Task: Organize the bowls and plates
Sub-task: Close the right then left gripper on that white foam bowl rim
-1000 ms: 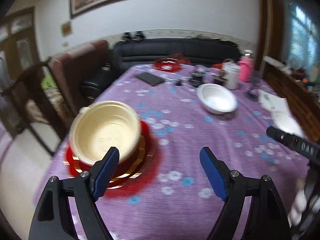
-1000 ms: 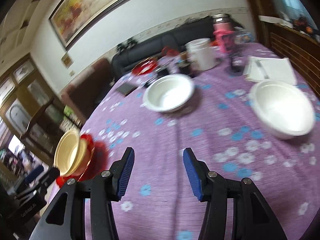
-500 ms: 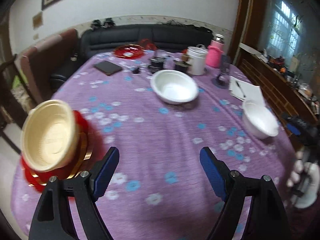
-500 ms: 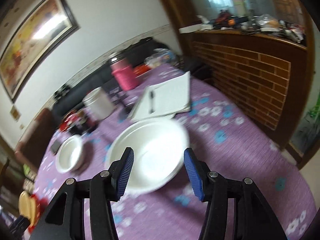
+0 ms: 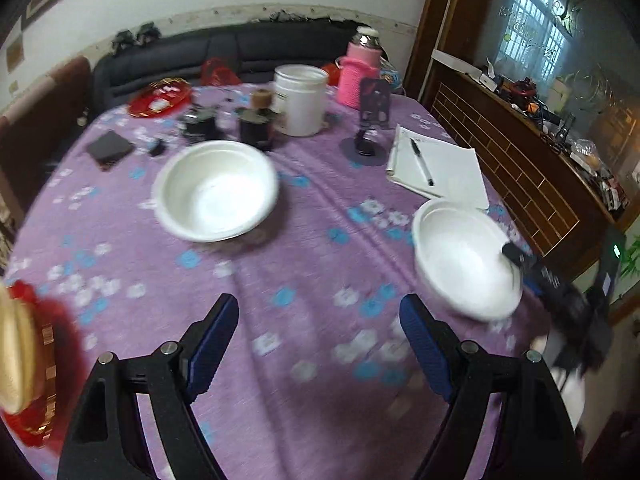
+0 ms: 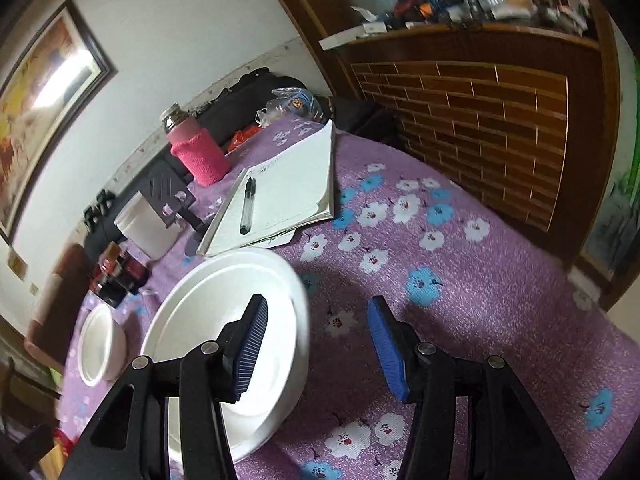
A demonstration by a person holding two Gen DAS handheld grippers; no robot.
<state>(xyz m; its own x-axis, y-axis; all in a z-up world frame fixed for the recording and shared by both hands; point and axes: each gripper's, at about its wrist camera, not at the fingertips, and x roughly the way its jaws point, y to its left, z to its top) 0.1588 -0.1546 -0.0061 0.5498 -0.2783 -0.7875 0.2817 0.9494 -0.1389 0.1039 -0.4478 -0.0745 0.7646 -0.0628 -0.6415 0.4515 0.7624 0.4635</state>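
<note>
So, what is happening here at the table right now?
A person is tidying bowls on a purple flowered tablecloth with a gripper in each hand. The right gripper is open, with one finger over the inside of the nearer white bowl and the other outside its rim, not yet closed. The left gripper is open and holds nothing. A second white bowl sits mid-table. A cream bowl rests on a red plate at the left edge.

Cream bowl (image 5: 14, 356) on red plate (image 5: 60, 368), at the table's left edge: cut off by frame, blurred. Right hand-held gripper's (image 6: 316, 344) left finger hides part of the near white bowl (image 6: 208, 320).
</note>
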